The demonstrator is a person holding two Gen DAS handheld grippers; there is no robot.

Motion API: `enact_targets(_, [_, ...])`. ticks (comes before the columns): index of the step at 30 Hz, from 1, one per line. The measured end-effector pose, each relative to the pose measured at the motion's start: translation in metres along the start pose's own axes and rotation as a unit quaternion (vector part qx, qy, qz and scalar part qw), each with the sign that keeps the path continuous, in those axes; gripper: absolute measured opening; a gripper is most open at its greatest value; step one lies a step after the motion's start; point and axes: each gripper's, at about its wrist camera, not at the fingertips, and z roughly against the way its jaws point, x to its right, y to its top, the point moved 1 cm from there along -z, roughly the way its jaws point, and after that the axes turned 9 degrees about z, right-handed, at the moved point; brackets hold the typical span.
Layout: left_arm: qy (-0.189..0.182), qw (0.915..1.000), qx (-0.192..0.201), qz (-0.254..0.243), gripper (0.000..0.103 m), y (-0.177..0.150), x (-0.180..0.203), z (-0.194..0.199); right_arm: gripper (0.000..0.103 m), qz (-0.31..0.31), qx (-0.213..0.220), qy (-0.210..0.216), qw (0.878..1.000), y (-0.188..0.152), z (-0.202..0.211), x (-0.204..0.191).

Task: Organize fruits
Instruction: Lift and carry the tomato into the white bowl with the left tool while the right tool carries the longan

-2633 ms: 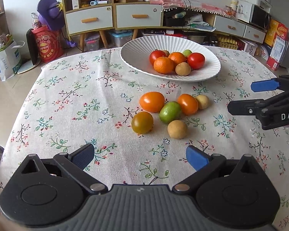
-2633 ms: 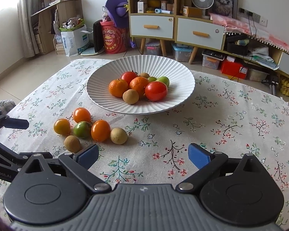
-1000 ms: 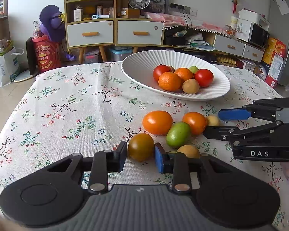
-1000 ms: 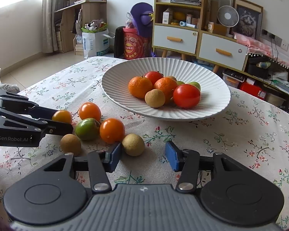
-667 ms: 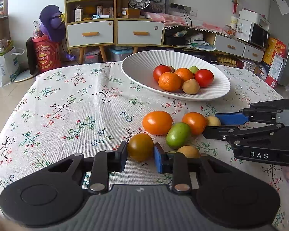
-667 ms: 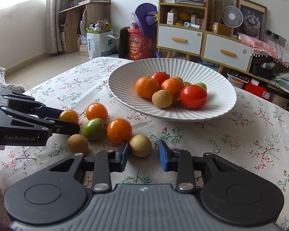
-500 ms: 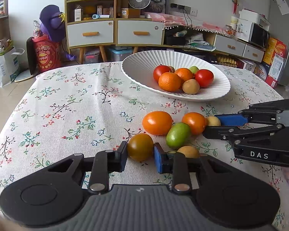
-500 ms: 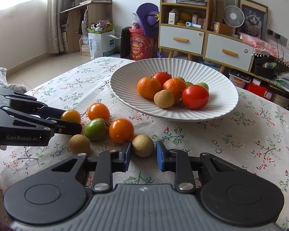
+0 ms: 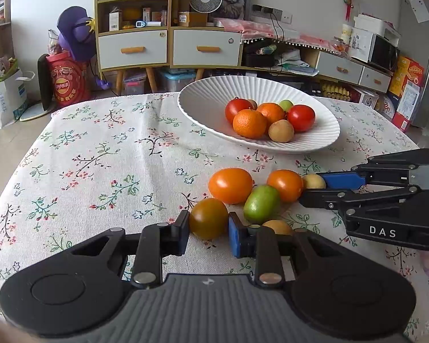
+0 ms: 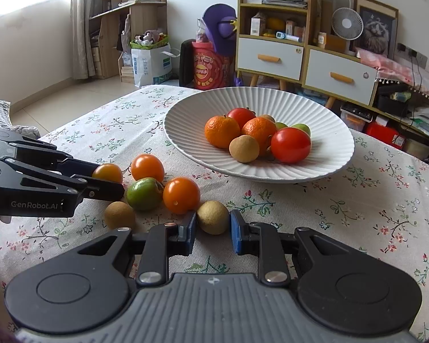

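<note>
Spreading under everything, the flowered surface (image 9: 105, 154) carries the white ribbed plate (image 9: 203, 105), the landmark here, already heaped with tomatoes, oranges and small tan fruit. Just in front of the plate lies a loose cluster of six fruits. The left hand-held gripper (image 9: 208, 228) is clenched on the olive-orange tomato (image 9: 208, 217) at the cluster's near edge, farthest from the plate. The right hand-held gripper (image 10: 213, 228) is clamped on the tan longan (image 10: 213, 217), at the end of the cluster nearer the plate's front rim. Both fruits rest on the cloth. Risks, as I judge them: the round, smooth tomato could squirt from the pads on lifting; neighbours touching either fruit could roll; both grippers heading for the plate together might collide.
</note>
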Motion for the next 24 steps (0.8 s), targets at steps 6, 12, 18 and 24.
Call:
enact_targets(6, [-0.002,1.0,0.0,0.002,0.019,0.003,0.002,0.003,0.023,-0.003,0.0,-0.003,1.0,0.006,0.003,0.002])
enact_targets(12, [-0.006,1.0,0.004,0.002,0.019,0.008,0.007,0.009,0.023,0.002,0.004,-0.005,1.0,0.012,0.009,0.0])
enact_targets(18, [-0.008,1.0,0.004,0.0,0.019,0.013,0.015,0.014,0.023,0.005,0.011,-0.007,1.0,0.018,0.018,-0.002])
enact_targets(24, [-0.01,0.9999,0.004,0.0,0.019,0.02,0.024,0.018,0.023,0.005,0.018,-0.013,1.0,0.027,0.025,0.001])
